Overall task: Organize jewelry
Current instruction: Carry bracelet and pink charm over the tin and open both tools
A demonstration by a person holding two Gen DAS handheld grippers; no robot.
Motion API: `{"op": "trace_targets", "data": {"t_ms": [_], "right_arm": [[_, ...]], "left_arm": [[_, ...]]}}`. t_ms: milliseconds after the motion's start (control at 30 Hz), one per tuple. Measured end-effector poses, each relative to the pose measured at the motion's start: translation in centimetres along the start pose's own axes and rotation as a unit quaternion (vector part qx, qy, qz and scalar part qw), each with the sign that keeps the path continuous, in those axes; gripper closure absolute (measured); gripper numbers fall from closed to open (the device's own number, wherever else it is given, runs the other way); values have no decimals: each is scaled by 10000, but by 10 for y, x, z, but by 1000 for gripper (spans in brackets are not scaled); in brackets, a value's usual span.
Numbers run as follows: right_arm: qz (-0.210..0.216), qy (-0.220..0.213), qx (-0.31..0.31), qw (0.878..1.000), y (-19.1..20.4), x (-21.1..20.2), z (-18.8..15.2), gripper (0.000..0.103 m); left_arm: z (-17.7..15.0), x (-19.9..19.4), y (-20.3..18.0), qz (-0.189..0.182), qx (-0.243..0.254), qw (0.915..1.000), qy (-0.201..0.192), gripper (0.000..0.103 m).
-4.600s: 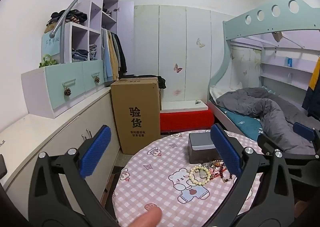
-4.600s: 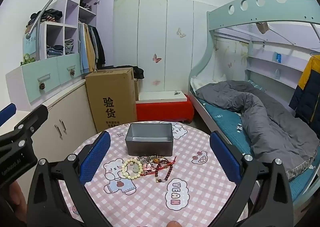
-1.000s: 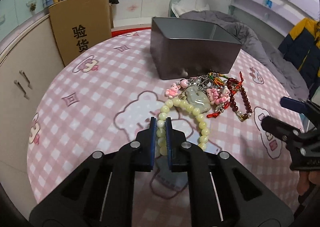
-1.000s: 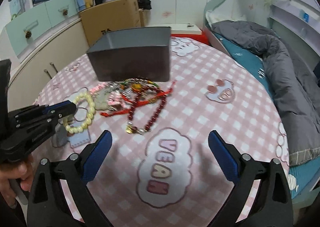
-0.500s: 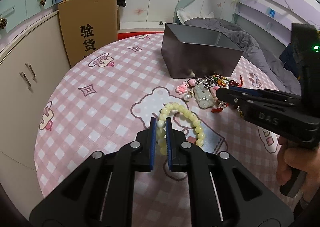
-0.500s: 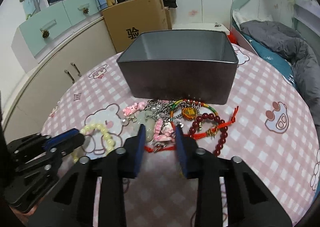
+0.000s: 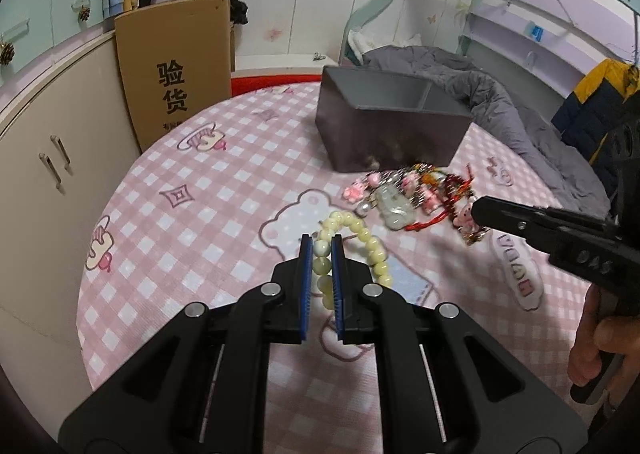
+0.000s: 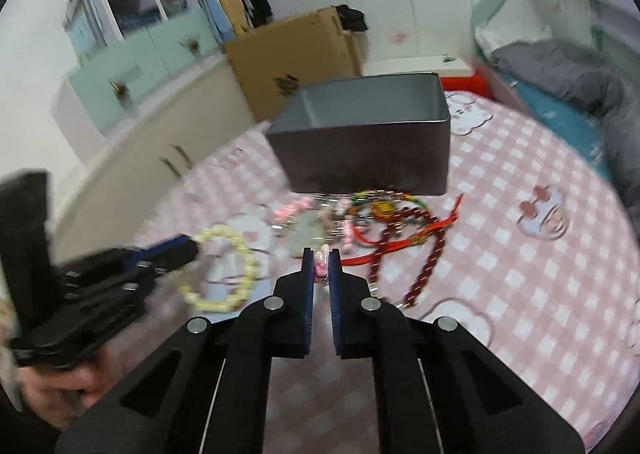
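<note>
The left gripper is clamped on the pale bead bracelet, likely to carry it to the box. The right gripper, its jaws just closed, pinches a pink charm at the near edge of the tangled jewelry pile. Beyond both claws stands one open grey box on the checked table: two grippers, one bracelet lifted, one pile left.

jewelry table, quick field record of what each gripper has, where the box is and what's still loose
left gripper: shut on cream bead bracelet
right gripper: jaws just closed, shut on pink charm
grey box: open, behind the pile, nothing visible inside
still loose: dark red bead bracelet, red cord, jade pendant
surface: pink checked tablecloth
</note>
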State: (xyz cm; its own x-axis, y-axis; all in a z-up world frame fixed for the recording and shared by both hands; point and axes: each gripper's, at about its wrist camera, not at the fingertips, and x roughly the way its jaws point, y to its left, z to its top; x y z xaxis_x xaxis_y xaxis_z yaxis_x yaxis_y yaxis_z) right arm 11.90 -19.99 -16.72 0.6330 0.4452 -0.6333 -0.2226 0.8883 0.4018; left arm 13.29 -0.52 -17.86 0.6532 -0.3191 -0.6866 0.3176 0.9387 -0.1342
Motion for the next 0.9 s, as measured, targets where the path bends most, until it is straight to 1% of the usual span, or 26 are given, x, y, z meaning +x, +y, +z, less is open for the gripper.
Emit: {"op": "trace_targets", "data": {"t_ms": [67, 233, 333, 400, 467, 500, 533, 567, 633, 667, 700, 733, 767, 833, 900], "right_arm": [[382, -105, 261, 9989, -9, -11, 4, 97], [597, -305, 302, 9973, -8, -33, 19, 97], [627, -414, 204, 9970, -1, -44, 31, 97], [547, -488, 49, 9973, 6, -50, 44, 97], [434, -567, -73, 9974, 9, -52, 56, 97], [318, -626, -166, 9974, 13, -54, 69, 97], [240, -656, -238, 9973, 15, -53, 79, 97], [175, -673, -289, 9972, 15, -52, 86, 97], [-110, -697, -454, 9965, 18, -46, 111, 97], [-254, -658, -507, 9962, 16, -39, 122, 97], [-307, -603, -495, 9965, 12, -34, 127, 97], [-388, -529, -475, 9967, 8, -26, 135, 97], [-481, -467, -488, 9966, 5, -19, 140, 97], [-701, -203, -450, 9963, -4, 2, 148, 97], [-794, -11, -398, 9960, -12, 16, 150, 95]], "left_arm": [[5, -8, -4, -75, 38, 9999, -106, 94], [23, -29, -14, -234, 205, 9988, -375, 94], [36, -38, -15, -449, 170, 9976, -494, 94], [47, -44, -17, -577, 175, 9965, -583, 94], [66, -52, -23, -663, 251, 9949, -719, 94], [76, -54, -25, -681, 298, 9941, -788, 94], [94, -57, -29, -682, 371, 9930, -895, 94], [105, -58, -31, -672, 391, 9925, -945, 94], [129, -53, -35, -700, 403, 9920, -972, 94], [143, -48, -37, -684, 411, 9922, -960, 94], [151, -43, -38, -675, 417, 9925, -925, 94], [163, -33, -40, -690, 407, 9935, -812, 94], [170, -26, -40, -687, 378, 9943, -728, 94], [182, -10, -41, -623, 327, 9958, -580, 94], [189, 9, -40, -705, 233, 9967, -312, 94]]}}
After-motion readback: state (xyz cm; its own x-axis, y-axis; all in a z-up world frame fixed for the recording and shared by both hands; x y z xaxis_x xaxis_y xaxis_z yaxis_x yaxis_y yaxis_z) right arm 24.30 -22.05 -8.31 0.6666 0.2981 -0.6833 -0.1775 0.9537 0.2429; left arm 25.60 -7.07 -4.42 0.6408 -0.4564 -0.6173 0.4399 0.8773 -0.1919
